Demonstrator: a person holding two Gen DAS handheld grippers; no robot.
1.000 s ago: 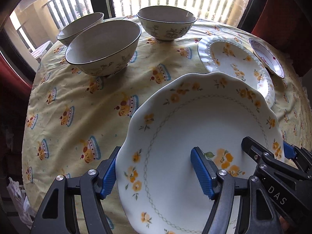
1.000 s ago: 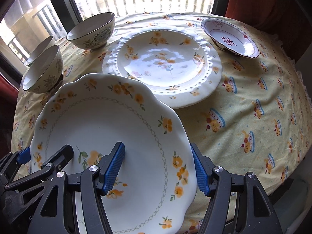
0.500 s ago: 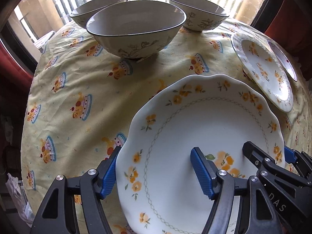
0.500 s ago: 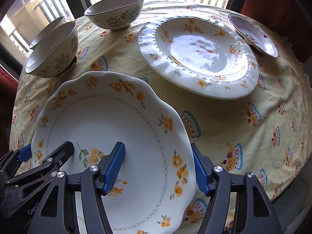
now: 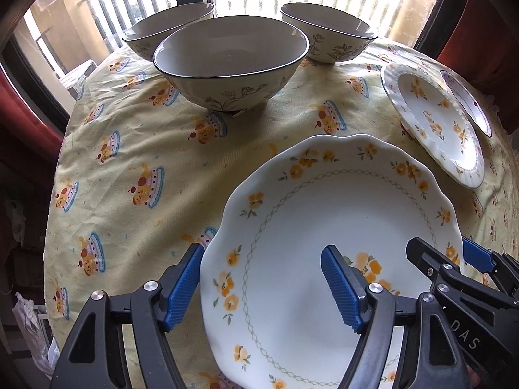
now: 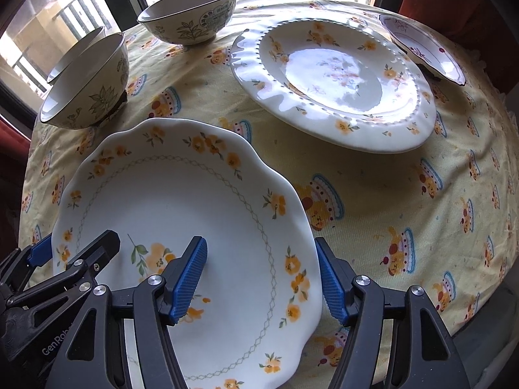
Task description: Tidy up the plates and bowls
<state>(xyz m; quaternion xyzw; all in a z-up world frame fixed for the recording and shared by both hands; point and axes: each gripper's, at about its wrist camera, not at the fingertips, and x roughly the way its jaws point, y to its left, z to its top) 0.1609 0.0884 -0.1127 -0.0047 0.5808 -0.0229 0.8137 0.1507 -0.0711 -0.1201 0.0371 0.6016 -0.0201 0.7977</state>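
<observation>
A white scalloped plate with orange flowers (image 5: 324, 214) (image 6: 181, 201) is held over the tablecloth by both grippers. My left gripper (image 5: 262, 288) is shut on its left rim, one finger under, one on top. My right gripper (image 6: 262, 278) is shut on its right rim the same way. A larger beaded-rim flowered plate (image 6: 334, 81) (image 5: 434, 123) lies to the right. Three leaf-patterned bowls stand at the back: a near one (image 5: 230, 61) (image 6: 84, 84), a far-left one (image 5: 168, 29) and a far-right one (image 5: 327, 35) (image 6: 188, 16).
A small red-patterned dish (image 6: 421, 48) (image 5: 467, 100) sits at the far right beside the beaded plate. The round table carries a yellow cupcake-print cloth (image 5: 136, 149). Windows with railings stand behind; the table edge drops away on the left and right.
Both grippers with the scalloped plate have come lower and moved forward towards the bowls; the bowls and the beaded plate now look nearer and flatter in view.
</observation>
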